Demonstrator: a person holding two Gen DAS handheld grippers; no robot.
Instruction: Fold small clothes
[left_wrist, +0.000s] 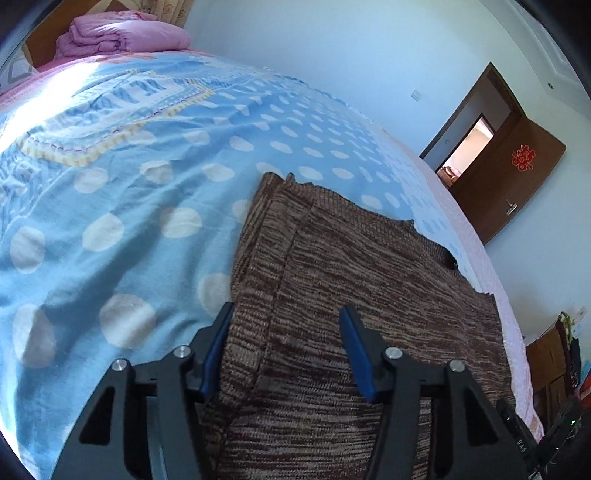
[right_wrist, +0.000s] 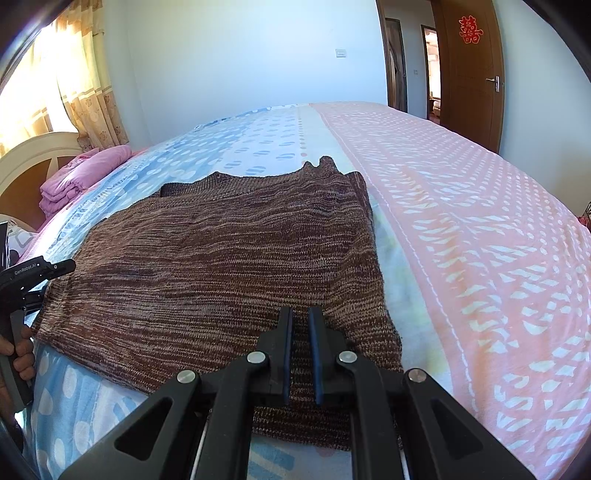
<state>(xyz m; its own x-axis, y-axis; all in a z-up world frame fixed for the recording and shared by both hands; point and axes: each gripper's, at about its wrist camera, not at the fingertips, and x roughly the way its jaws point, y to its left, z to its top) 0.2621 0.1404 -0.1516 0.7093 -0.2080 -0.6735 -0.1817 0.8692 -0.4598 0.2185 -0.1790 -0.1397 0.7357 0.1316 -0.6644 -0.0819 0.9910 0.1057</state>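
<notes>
A brown knitted sweater (left_wrist: 351, 295) lies spread flat on the bed, and in the right wrist view the sweater (right_wrist: 221, 258) fills the middle. My left gripper (left_wrist: 286, 308) stands open over its near left corner, with the sweater's edge between the blue pads (left_wrist: 354, 343) and neither pad pressing it. My right gripper (right_wrist: 300, 310) is shut on the sweater's near hem at the right side, a thin strip of knit showing between its pads. The left gripper (right_wrist: 61, 266) also shows at the sweater's left edge, held by a person's hand (right_wrist: 22, 354).
The bed carries a blue dotted sheet (left_wrist: 110, 229) and a pink patterned cover (right_wrist: 480, 240) to the sweater's right. A folded pink quilt (left_wrist: 125, 35) lies by the headboard (right_wrist: 33, 162). A brown door (right_wrist: 469, 66) stands beyond the bed, and curtains (right_wrist: 81, 85) hang at the left.
</notes>
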